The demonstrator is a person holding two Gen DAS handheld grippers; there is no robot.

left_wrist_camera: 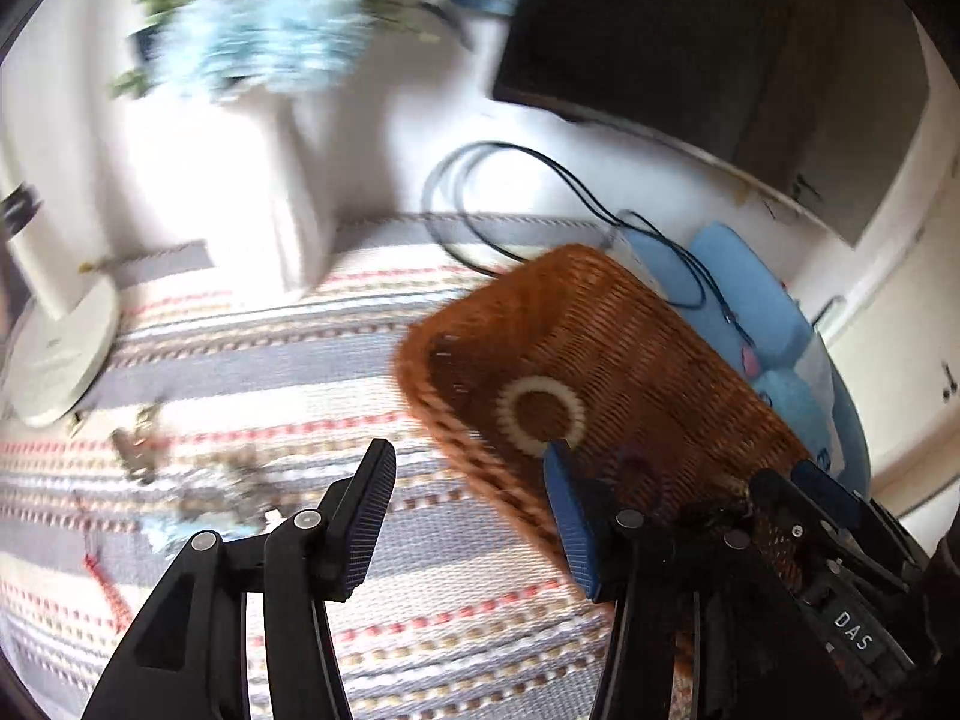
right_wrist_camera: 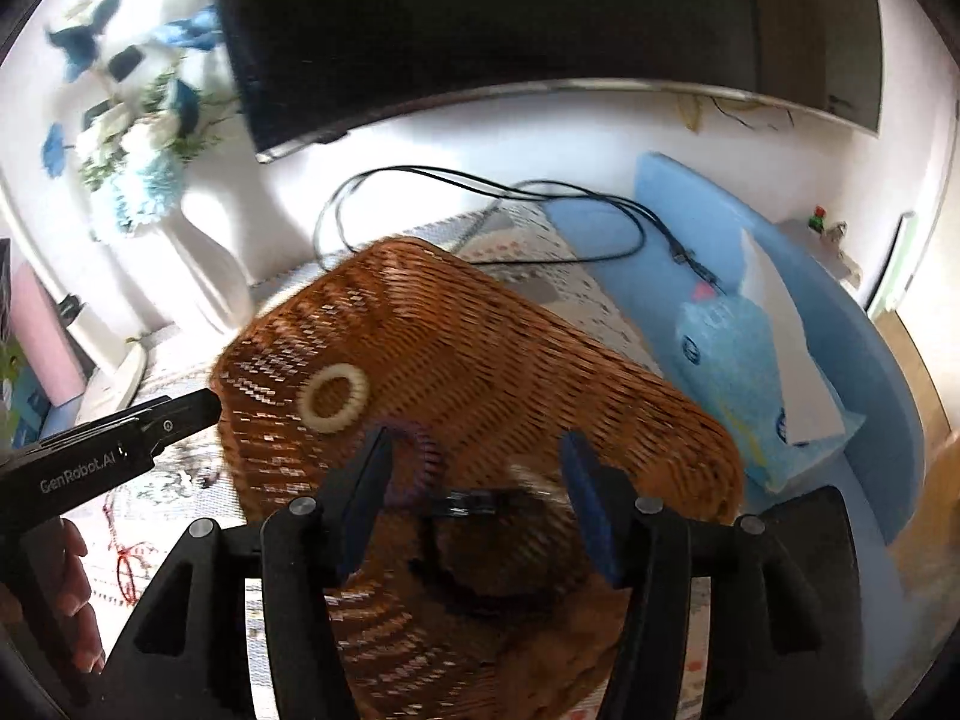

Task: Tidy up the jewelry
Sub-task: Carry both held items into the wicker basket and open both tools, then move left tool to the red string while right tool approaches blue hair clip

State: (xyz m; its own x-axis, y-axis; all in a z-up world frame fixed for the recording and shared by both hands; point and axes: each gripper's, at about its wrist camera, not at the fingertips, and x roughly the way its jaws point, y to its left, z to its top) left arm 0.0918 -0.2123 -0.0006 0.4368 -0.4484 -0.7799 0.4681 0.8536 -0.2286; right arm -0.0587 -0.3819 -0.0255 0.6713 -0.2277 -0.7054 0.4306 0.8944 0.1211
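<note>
Jewelry is partly sorted: a white ring (left_wrist_camera: 540,415) and dark pieces lie inside the wicker basket (left_wrist_camera: 630,324), more items (left_wrist_camera: 198,480) wait on the striped cloth (left_wrist_camera: 300,360). Left gripper (left_wrist_camera: 471,516) and right gripper (right_wrist_camera: 477,501) are both open, holding nothing.

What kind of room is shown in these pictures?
Probably a living room at home: a dark flat screen hangs on the white wall, a white vase of blue flowers stands beside it, and a wicker basket rests on a striped woven cloth.

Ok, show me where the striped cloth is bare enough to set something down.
Free: striped woven cloth between brown wicker basket, white vase and round white base. Crowded: loose jewelry pieces lower left, blue padded items behind the basket.
</note>
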